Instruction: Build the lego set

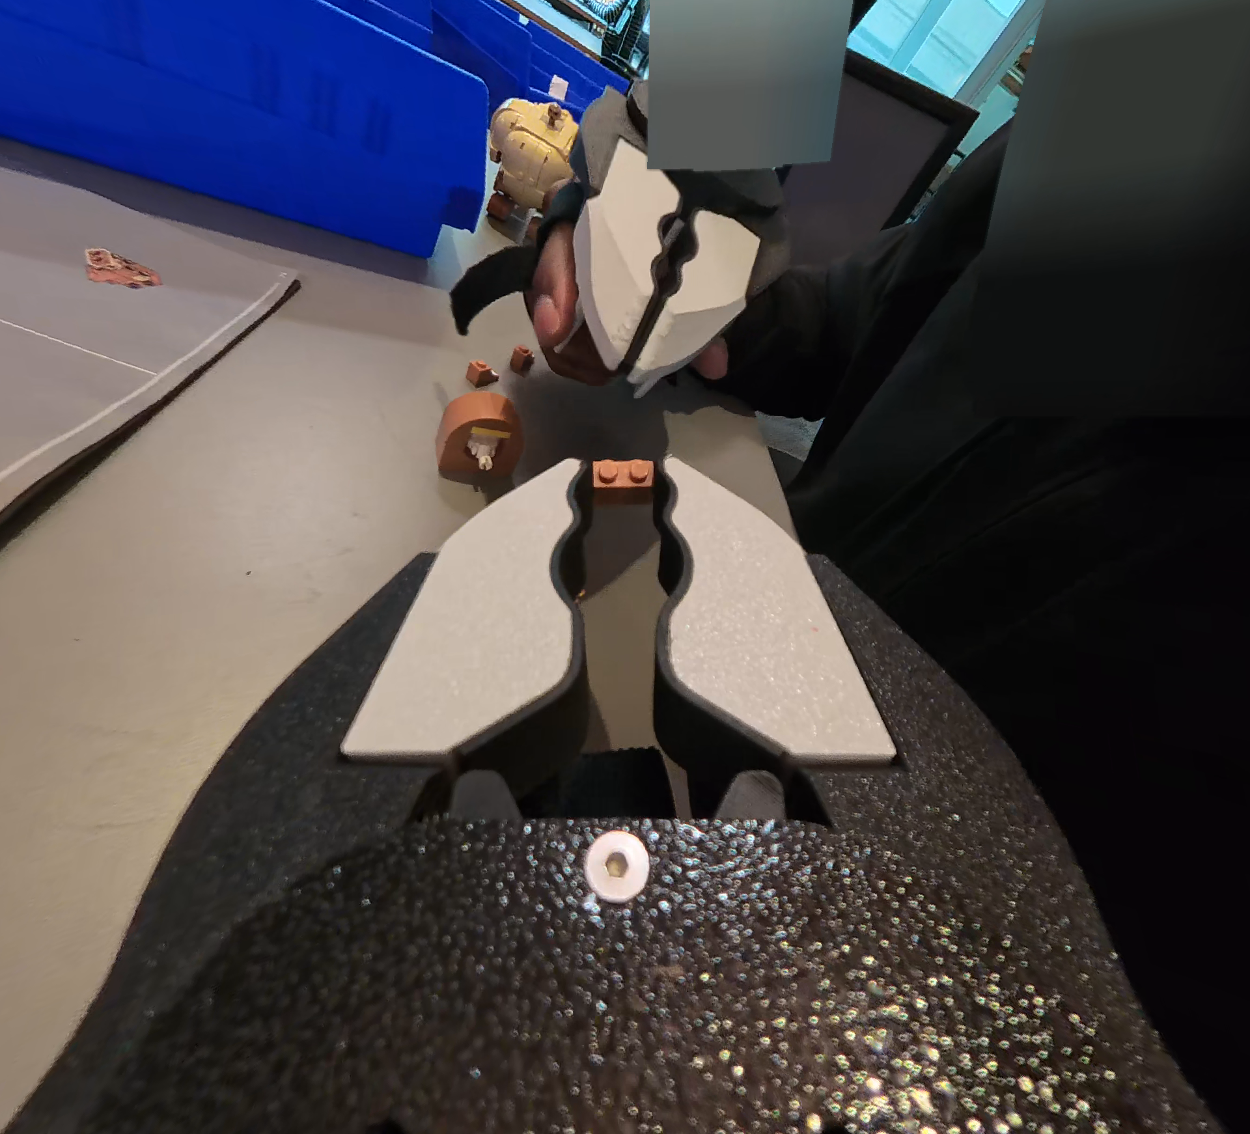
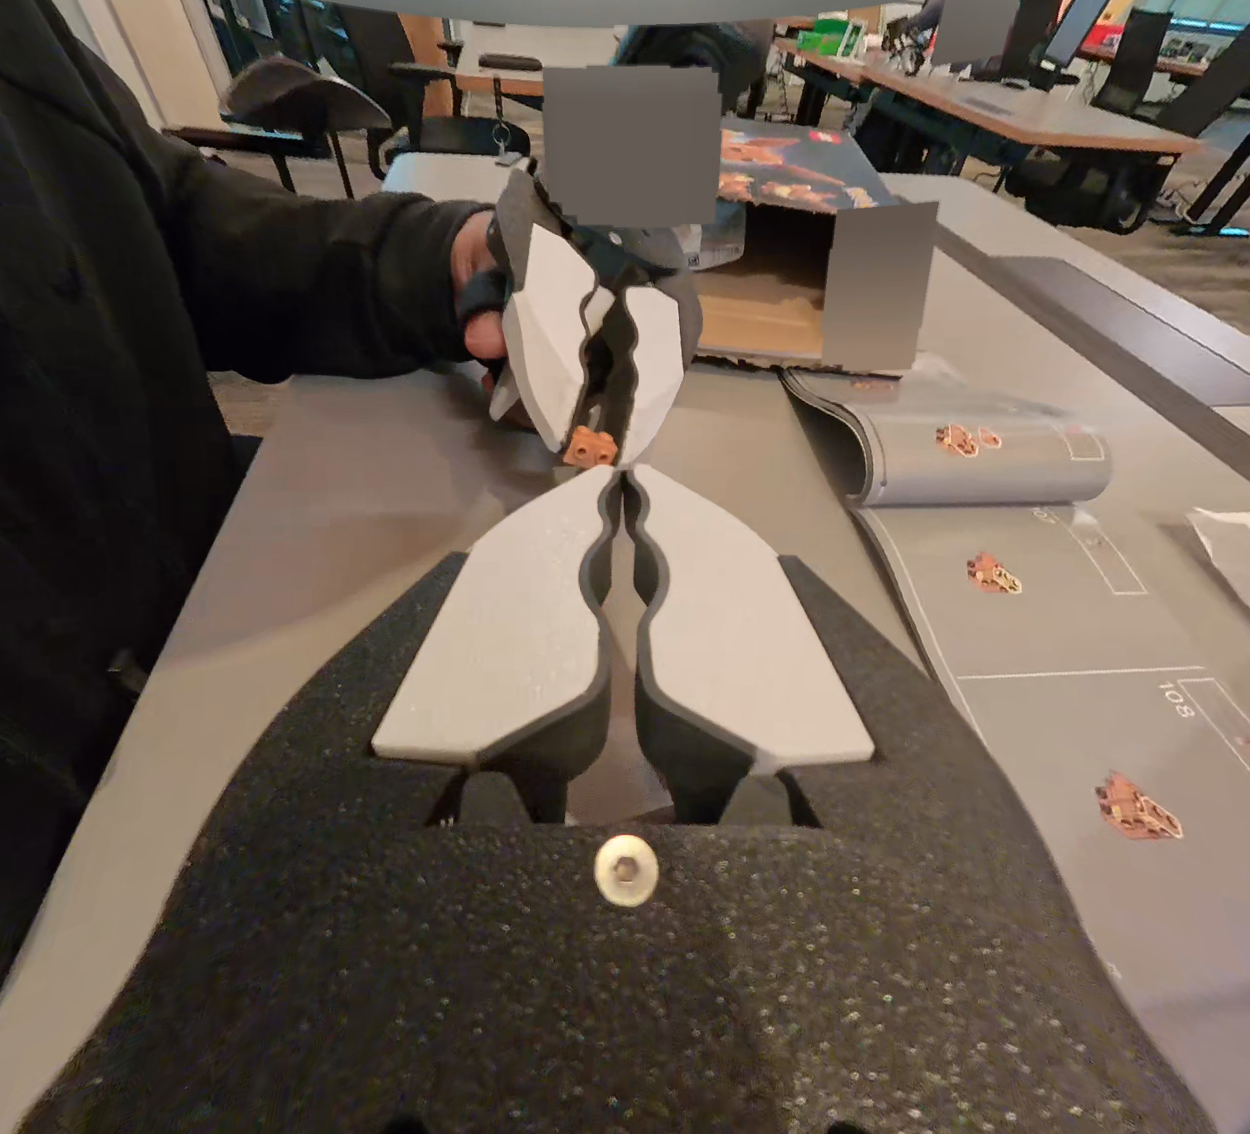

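My left gripper is shut on a small brown two-stud brick, gripped by its ends at the fingertips with the studs facing up. The right wrist view shows the same brick held clear of the grey table in the left gripper. My right gripper is shut, with nothing visible between its pads. Its tips sit just in front of the held brick. In the left wrist view the right gripper hangs tips-down just beyond the brick.
A brown rounded assembly and two small brown pieces lie on the table. A tan model stands by blue bins. A grey printed mat, partly rolled, and an open box lie to the right. Both grippers' tips are close together, under 4 cm apart.
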The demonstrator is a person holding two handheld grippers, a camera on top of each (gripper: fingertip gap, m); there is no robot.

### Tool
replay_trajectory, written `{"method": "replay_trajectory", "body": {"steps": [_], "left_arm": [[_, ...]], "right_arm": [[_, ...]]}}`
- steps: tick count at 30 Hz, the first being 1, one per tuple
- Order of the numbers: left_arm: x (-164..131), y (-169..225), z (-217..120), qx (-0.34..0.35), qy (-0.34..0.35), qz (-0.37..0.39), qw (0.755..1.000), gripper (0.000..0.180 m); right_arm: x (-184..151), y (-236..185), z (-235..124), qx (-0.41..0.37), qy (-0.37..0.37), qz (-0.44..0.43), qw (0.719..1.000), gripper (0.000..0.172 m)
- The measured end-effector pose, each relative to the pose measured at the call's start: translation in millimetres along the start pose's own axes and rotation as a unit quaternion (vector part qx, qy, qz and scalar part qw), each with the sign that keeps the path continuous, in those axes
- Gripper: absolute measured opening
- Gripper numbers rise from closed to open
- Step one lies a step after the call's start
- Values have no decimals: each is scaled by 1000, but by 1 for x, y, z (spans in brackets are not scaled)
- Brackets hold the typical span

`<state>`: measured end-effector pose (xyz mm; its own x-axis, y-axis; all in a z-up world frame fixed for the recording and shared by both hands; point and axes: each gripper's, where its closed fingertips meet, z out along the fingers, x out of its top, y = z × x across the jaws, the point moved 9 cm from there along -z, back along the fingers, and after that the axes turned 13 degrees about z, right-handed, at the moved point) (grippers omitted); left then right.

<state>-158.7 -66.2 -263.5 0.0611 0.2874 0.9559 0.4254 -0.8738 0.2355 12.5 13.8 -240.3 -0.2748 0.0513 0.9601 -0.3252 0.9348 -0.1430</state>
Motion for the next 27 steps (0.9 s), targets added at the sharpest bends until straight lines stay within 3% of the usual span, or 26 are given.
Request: {"method": "replay_trajectory", "body": {"steps": [15,24,27], "left_arm": [[1,-3,-8,59,-30,26,997,16],[6,-6,-21,115,-27,24,993,16],[6,-6,-21,122,-30,19,992,16]], "right_arm": [[-5,-4,7,-29,-59,-8,998,0],[-30,-27,2,-169,-75,98,978,0],[-35,-37,4,-209,-91,91,969,0]]}}
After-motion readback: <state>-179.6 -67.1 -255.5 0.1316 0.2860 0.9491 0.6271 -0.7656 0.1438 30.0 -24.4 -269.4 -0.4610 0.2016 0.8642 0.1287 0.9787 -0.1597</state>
